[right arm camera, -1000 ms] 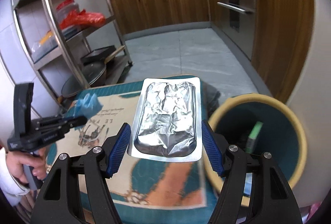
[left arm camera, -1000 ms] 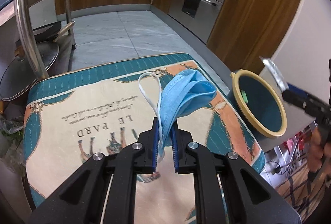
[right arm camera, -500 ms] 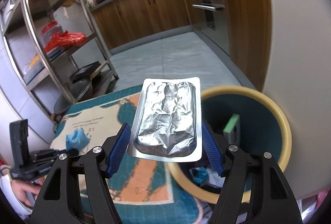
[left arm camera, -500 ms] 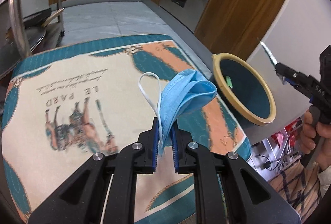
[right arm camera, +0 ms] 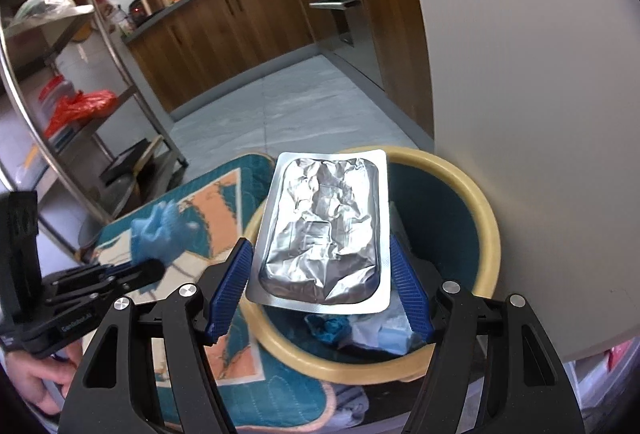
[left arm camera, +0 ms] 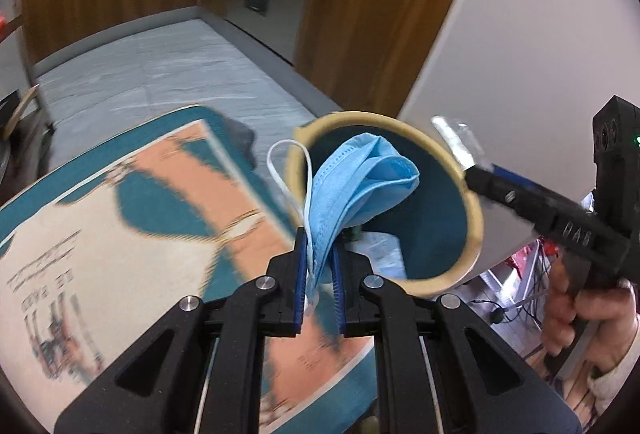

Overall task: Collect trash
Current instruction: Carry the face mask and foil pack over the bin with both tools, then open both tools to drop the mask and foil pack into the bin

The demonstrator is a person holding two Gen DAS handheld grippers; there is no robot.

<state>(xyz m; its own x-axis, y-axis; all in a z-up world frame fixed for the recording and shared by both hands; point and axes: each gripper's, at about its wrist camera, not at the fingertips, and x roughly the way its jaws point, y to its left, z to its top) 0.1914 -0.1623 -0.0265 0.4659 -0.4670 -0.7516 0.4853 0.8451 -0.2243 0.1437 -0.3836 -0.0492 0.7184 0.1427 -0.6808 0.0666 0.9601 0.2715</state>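
The left gripper [left arm camera: 319, 266] is clenched on a blue mask [left arm camera: 356, 189], its blue pads pinching the folded lower edge while the rest of the mask stands up and fans out above them. A white ear loop [left arm camera: 280, 169] curls off to the mask's left. In the left wrist view the mask stands in front of the mouth of the bin [left arm camera: 476, 222], a round pail with a tan rim and a dark teal inside, with some paper scraps lying at its bottom.

The right gripper [right arm camera: 320, 286] grasps a foil pack [right arm camera: 324, 230] by its two long edges, the jaws spread wide around it. The pack is a flat silver blister with a crumpled, raised middle, and it is held over the near-left part of the bin's rim [right arm camera: 490, 234]. Under it, inside the bin, lie blue and white scraps [right arm camera: 360, 330].

The bin stands just beside a table covered by a cloth [left arm camera: 132, 209] in teal, orange and cream with printed lettering. Beyond it are a grey tiled floor [right arm camera: 280, 105], wooden cabinets [right arm camera: 224, 29] and, to the left, a metal rack [right arm camera: 92, 101] holding a red bag. A white wall [right arm camera: 540, 73] rises right behind the bin. A hand [left arm camera: 580, 318] grips the right tool's handle.
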